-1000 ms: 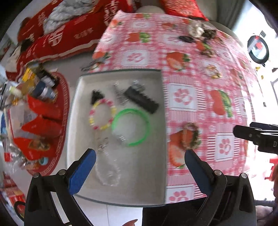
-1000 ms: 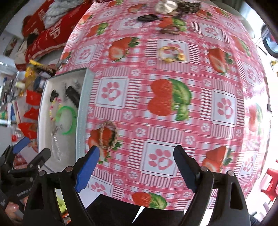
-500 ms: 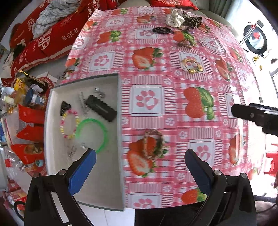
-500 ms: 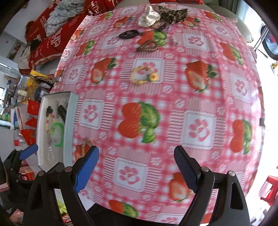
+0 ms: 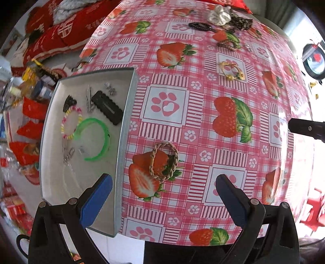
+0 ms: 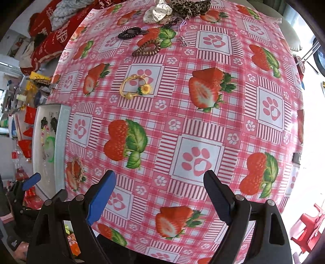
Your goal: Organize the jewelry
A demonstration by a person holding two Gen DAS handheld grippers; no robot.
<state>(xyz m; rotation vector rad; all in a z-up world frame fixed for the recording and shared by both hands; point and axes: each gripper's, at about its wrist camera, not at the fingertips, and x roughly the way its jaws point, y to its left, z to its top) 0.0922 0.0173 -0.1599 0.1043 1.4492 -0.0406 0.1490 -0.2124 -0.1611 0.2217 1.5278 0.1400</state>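
Left gripper (image 5: 162, 195) released, jaws wide, empty, above braided tan rope bracelet (image 5: 163, 161) lying lower centre on strawberry-print pink tablecloth (image 5: 203, 142). Shallow grey tray (image 5: 124, 142) left, holding green plastic bangle (image 5: 95, 138). Right gripper (image 6: 159, 195) released, empty.

Braided bracelet (image 5: 164, 161) on tablecloth (image 5: 203, 126), right of tray (image 5: 119, 154).

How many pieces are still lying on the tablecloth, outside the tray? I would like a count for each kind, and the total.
Bracelets or hair ties: 3 (braided straw, yellow with sunflower, brown coil)
Black hair clips: 1
Scrunchies: 2 (white dotted, leopard)
Small silver pieces: 1
Total: 7
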